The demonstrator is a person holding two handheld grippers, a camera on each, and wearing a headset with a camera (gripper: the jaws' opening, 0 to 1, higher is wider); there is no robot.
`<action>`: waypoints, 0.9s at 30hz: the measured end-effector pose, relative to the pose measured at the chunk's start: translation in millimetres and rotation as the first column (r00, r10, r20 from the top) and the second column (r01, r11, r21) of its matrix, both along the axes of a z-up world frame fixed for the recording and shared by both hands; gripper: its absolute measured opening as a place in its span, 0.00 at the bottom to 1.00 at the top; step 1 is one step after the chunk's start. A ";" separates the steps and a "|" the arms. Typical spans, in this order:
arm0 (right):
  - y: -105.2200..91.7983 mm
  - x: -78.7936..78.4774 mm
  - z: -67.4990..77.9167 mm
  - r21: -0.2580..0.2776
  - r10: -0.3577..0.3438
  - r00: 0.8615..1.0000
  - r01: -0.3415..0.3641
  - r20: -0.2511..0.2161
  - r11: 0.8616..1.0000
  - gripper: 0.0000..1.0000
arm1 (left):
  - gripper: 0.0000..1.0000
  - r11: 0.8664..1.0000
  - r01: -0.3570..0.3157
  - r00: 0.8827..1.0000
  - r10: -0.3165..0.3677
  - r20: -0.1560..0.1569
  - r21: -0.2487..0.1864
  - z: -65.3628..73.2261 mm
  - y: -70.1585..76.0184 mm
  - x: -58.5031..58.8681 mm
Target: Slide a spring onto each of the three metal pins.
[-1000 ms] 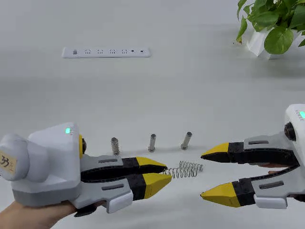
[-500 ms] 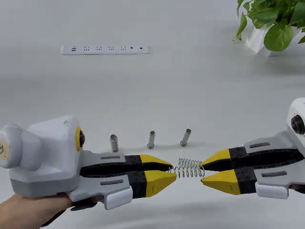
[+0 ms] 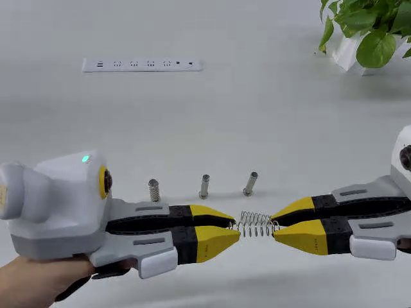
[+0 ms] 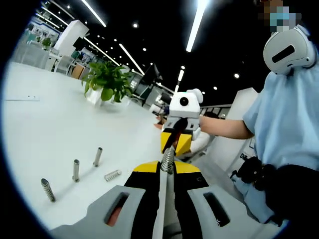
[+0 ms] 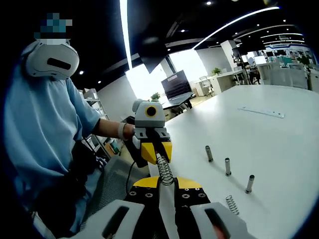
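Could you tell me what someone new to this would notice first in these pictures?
A spring is held front and centre, one end pinched by the left gripper, the other by the right gripper. Behind it three pins stand in a row: the left pin already wears a spring, the middle pin and right pin are bare.

Open-plan office: long bright ceiling strip lights (image 4: 196, 25) at the top of the left gripper view; white desks (image 5: 281, 67) and a dark flat monitor (image 5: 178, 83) in the right gripper view's upper half; a white plastic power strip (image 3: 142, 65) upper left in the head view.
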State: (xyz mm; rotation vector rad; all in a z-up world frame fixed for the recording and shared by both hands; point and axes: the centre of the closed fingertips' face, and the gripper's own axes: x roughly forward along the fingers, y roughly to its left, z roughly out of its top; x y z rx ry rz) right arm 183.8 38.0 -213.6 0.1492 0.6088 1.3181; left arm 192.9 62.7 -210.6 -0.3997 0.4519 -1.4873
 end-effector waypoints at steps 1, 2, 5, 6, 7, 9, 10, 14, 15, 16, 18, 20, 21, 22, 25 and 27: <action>0.1 -0.2 0.2 0.002 -0.001 1.000 0.001 -0.003 1.000 0.07 | 0.06 1.000 0.001 1.000 -0.001 -0.002 -0.001 0.1 -0.1 -0.2; 0.2 -0.3 0.3 0.004 -0.002 1.000 0.002 -0.005 1.000 0.07 | 0.06 1.000 0.001 1.000 -0.001 -0.003 -0.001 0.0 0.0 -0.4; 0.9 -2.7 -1.7 0.006 0.002 1.000 -0.002 -0.027 1.000 0.08 | 0.06 1.000 0.000 1.000 0.000 -0.008 -0.009 1.2 -0.3 -0.4; 1.3 -3.1 -1.5 0.008 0.002 1.000 -0.002 -0.027 1.000 0.09 | 0.06 1.000 -0.002 1.000 0.002 -0.005 -0.008 0.9 -0.3 -0.1; 1.4 -3.1 -1.4 0.009 0.002 1.000 -0.001 -0.026 1.000 0.08 | 0.06 1.000 0.001 1.000 -0.001 -0.006 -0.007 0.9 -0.4 -0.5; 1.7 -2.8 -0.9 0.011 -0.002 1.000 0.003 -0.026 1.000 0.07 | 0.06 1.000 0.003 1.000 -0.003 -0.004 -0.007 1.2 -0.6 -1.2; 2.4 -2.9 0.5 0.020 -0.004 0.999 0.005 -0.033 1.000 0.07 | 0.06 1.000 0.004 1.000 -0.004 -0.005 -0.007 1.2 -0.7 -1.4; -1.7 0.0 -1.1 0.012 -0.005 1.000 0.005 -0.028 1.000 0.07 | 0.06 1.000 0.003 1.000 -0.003 -0.002 -0.003 0.3 -1.2 -0.9; -1.7 -0.4 -0.4 0.012 -0.002 1.000 0.002 -0.029 1.000 0.07 | 0.06 1.000 0.006 1.000 -0.006 -0.002 0.000 0.1 -1.4 -1.5; -1.8 -0.2 -0.2 0.011 -0.001 1.000 0.002 -0.031 1.000 0.07 | 0.06 1.000 0.008 1.000 -0.008 0.000 0.000 0.2 -1.7 -1.7; -2.0 -1.8 -0.8 0.000 0.007 0.999 -0.007 -0.035 1.000 0.07 | 0.06 1.000 0.012 1.000 -0.013 0.005 0.007 -0.9 -2.5 -2.6; -1.6 -2.2 -1.9 -0.017 0.012 0.999 -0.012 -0.030 1.000 0.07 | 0.06 1.000 0.015 1.000 -0.016 0.013 0.017 -2.5 -3.5 -3.1; -1.8 -2.9 -2.2 -0.021 0.016 0.999 -0.016 -0.031 1.000 0.07 | 0.06 1.000 0.018 1.000 -0.018 0.012 0.018 -2.6 -3.5 -3.4; -1.9 -2.8 -2.2 -0.023 0.016 0.999 -0.017 -0.032 1.000 0.07 | 0.06 1.000 0.019 1.000 -0.019 0.010 0.019 -2.9 -3.4 -3.6; -1.8 -3.5 -0.9 -0.037 0.024 0.999 -0.025 -0.030 0.999 0.07 | 0.06 0.999 0.026 0.999 -0.027 0.022 0.032 -4.4 -4.7 -4.5; -1.6 -4.2 -0.4 -0.048 0.034 0.999 -0.035 -0.026 0.998 0.07 | 0.06 0.999 0.032 0.999 -0.033 0.020 0.035 -5.1 -4.9 -5.3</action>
